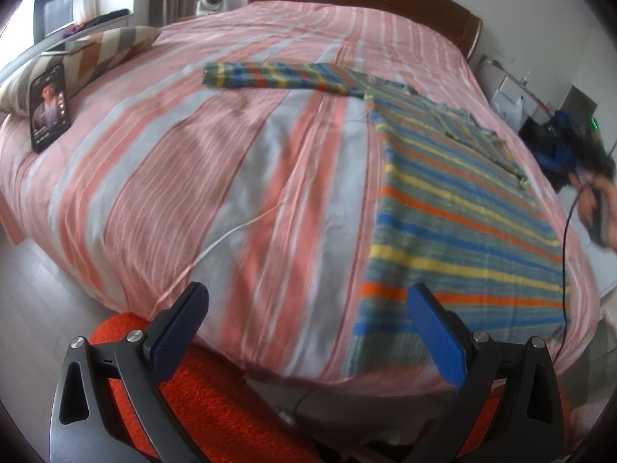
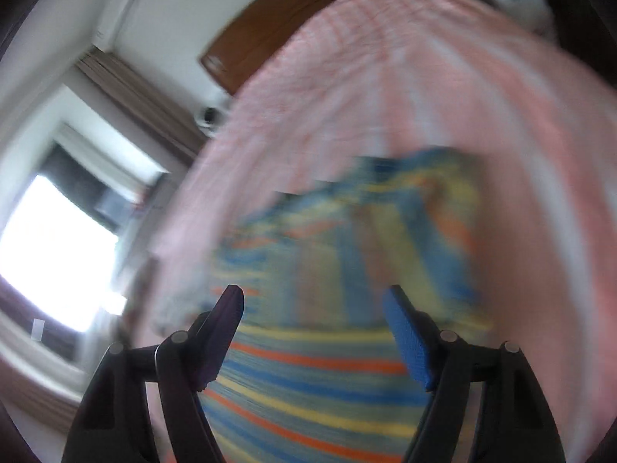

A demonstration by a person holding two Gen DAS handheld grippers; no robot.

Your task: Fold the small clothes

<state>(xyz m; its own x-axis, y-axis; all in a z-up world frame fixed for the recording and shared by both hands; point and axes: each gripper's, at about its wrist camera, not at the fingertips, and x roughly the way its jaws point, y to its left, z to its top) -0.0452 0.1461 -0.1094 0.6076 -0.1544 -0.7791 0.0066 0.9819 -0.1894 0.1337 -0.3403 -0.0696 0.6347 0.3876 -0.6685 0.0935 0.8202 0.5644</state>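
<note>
We find the striped sweater flat on the bed, one sleeve reaching toward ten o'clock. Its hem sits at one o'clock of the left gripper — jaws wide, empty. The right gripper hangs above the sweater's stripes — wide, nothing between.

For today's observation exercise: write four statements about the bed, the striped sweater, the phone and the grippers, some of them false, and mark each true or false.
1. The sweater lies spread on the bed. True.
2. One sleeve stretches out sideways from the sweater. True.
3. The phone lies on the floor. False: it leans against a pillow on the bed, its screen lit.
4. The left gripper is clamped on the sweater's hem. False: it is open with nothing between its fingers, as is the right gripper.
</note>
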